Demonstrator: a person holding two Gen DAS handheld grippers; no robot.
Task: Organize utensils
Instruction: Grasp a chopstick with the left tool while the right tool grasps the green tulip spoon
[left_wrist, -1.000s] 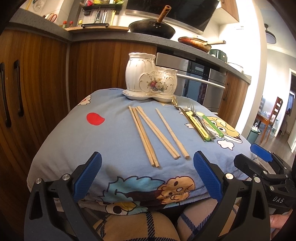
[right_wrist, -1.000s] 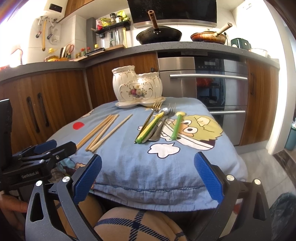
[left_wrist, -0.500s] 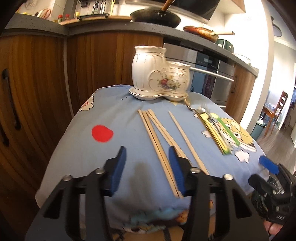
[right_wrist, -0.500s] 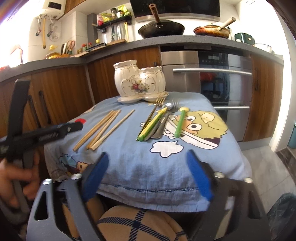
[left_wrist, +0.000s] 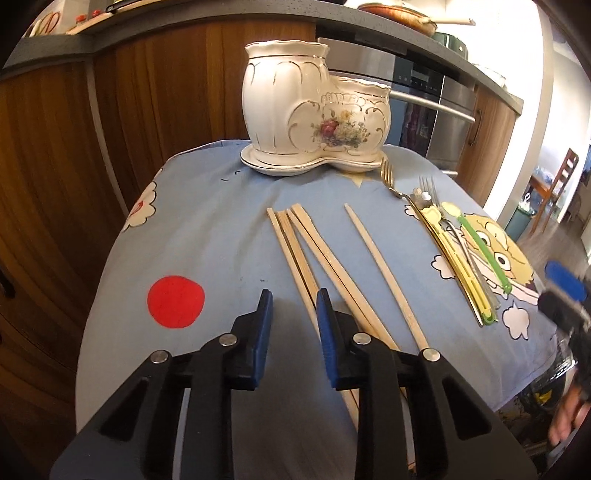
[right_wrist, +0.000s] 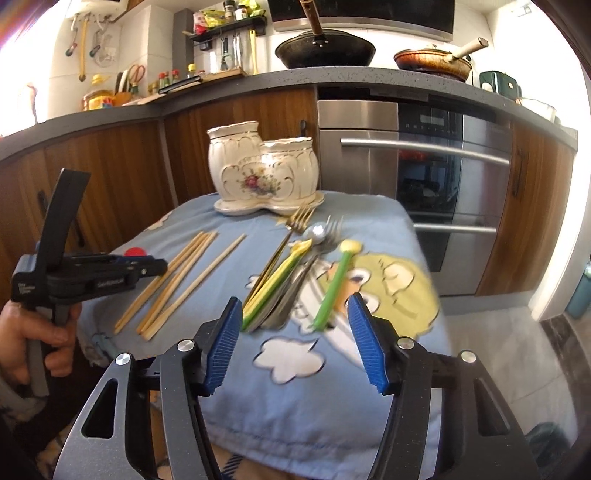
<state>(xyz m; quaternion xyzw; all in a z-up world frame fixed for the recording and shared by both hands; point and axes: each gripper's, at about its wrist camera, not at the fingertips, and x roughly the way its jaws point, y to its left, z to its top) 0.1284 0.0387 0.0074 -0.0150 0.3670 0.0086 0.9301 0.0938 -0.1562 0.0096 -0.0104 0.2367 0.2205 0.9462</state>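
Several wooden chopsticks (left_wrist: 325, 262) lie on a blue cartoon cloth (left_wrist: 221, 229); they also show in the right wrist view (right_wrist: 181, 273). My left gripper (left_wrist: 291, 299) is partly closed with a narrow gap, empty, hovering over the near ends of the leftmost chopsticks. A white floral two-cup ceramic holder (left_wrist: 314, 110) stands at the cloth's far edge, also in the right wrist view (right_wrist: 258, 170). A pile of forks, a spoon and yellow and green utensils (right_wrist: 295, 273) lies right of the chopsticks. My right gripper (right_wrist: 291, 306) is open and empty, just before that pile.
The cloth covers a small raised surface in front of wooden kitchen cabinets (left_wrist: 55, 147) and a steel oven (right_wrist: 424, 184). A wok (right_wrist: 325, 48) and a pan (right_wrist: 432, 61) sit on the counter behind. The cloth's edges drop off on all sides.
My left gripper moved forward over the chopsticks and narrowed from wide open to a small gap. My right gripper moved forward toward the cutlery pile and narrowed somewhat.
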